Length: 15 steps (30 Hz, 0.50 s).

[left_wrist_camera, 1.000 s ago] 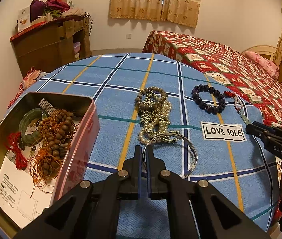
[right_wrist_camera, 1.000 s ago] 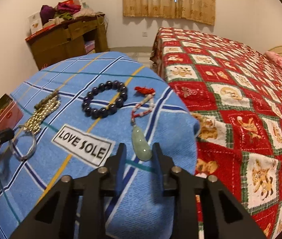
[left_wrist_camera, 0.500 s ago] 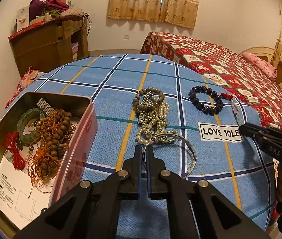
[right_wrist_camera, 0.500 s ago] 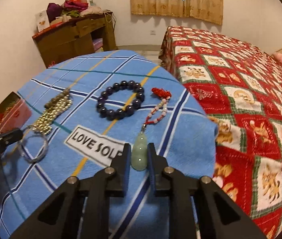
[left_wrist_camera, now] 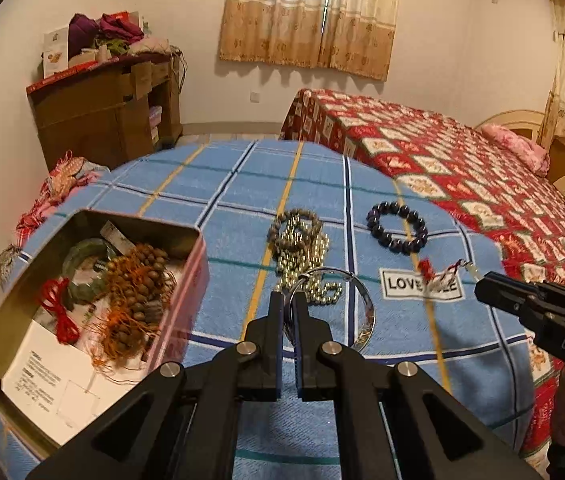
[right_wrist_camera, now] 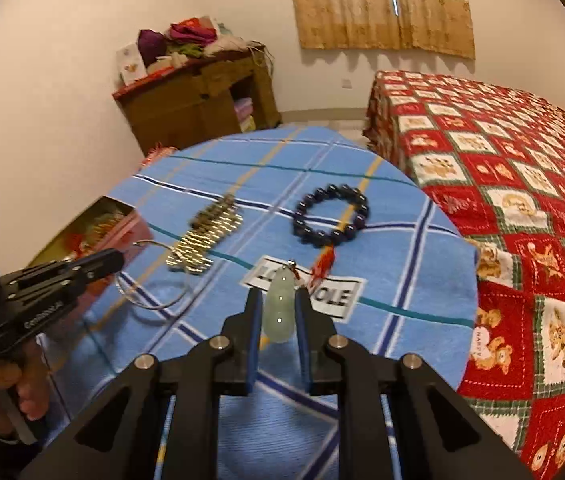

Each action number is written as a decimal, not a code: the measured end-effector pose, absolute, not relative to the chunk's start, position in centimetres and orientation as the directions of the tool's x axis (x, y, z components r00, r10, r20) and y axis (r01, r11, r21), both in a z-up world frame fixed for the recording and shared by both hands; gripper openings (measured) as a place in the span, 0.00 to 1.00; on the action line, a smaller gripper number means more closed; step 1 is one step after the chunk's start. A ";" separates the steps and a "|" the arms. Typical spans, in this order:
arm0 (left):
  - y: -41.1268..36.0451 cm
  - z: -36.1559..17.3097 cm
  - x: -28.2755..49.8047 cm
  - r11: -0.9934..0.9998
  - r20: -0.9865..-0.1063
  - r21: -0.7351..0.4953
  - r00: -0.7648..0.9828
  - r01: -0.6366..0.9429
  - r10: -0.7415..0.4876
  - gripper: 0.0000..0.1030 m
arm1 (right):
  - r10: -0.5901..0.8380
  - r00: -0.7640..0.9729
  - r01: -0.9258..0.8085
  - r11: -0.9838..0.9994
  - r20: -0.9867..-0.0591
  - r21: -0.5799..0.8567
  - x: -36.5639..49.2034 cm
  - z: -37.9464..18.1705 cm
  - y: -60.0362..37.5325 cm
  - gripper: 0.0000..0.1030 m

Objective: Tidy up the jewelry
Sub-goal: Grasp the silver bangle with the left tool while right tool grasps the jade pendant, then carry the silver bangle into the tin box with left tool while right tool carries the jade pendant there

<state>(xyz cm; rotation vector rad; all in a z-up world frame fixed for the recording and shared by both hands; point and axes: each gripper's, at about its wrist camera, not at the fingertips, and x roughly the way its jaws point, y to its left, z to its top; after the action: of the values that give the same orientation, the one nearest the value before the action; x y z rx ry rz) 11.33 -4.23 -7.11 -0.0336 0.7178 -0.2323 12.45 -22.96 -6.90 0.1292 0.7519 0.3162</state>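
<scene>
My left gripper is shut on the rim of a silver bangle, which hangs tilted just above the blue checked cloth. In the right wrist view the same left gripper holds the bangle beside the tin. My right gripper is shut on a pale green jade pendant; its beaded cord and red tassel trail down to the cloth. An open tin box at the left holds wooden beads, a green bangle and red cord.
A dark bead bracelet and a heap of pearl and gold strands lie mid-table. A bed with a red quilt stands close on the right, and a wooden cabinet at the back left. A hand grips the left tool.
The right jaws closed on the jade pendant and raised it off the cloth, dragging its cord and tassel along. The left gripper lifted the bangle slightly, tipping it up.
</scene>
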 end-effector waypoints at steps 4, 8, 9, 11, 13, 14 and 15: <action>-4.0 -5.8 10.8 0.973 -0.622 -0.113 0.750 0.202 -0.228 0.03 | 0.351 0.693 -0.264 0.936 -0.629 0.231 12.1 -5.8 -22.0 0.18; -3.6 -5.0 10.4 0.974 -0.606 -0.115 0.763 0.197 -0.226 0.03 | 0.366 0.702 -0.283 0.930 -0.611 0.233 11.9 -5.0 -21.4 0.18; -3.5 -4.8 10.3 0.974 -0.604 -0.116 0.764 0.196 -0.226 0.03 | 0.369 0.704 -0.287 0.929 -0.607 0.232 11.9 -4.8 -21.3 0.18; -3.3 -4.6 10.1 0.974 -0.600 -0.116 0.768 0.193 -0.224 0.03 | 0.376 0.706 -0.297 0.926 -0.600 0.231 11.9 -4.5 -21.1 0.18; -3.1 -4.5 10.0 0.975 -0.597 -0.119 0.770 0.189 -0.222 0.03 | 0.382 0.706 -0.306 0.924 -0.596 0.229 11.9 -4.3 -20.8 0.18; -3.1 -4.4 9.9 0.975 -0.596 -0.117 0.772 0.188 -0.220 0.03 | 0.385 0.706 -0.312 0.922 -0.594 0.228 11.9 -4.2 -20.6 0.18; -3.0 -4.3 9.8 0.976 -0.596 -0.115 0.773 0.184 -0.216 0.03 | 0.388 0.707 -0.316 0.921 -0.591 0.228 11.9 -4.1 -20.4 0.18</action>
<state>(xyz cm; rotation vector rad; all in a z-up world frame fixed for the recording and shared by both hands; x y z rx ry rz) 9.82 -2.97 -4.32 -0.0508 0.6515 -0.2169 11.93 -20.43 -4.08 0.1124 0.6811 0.3918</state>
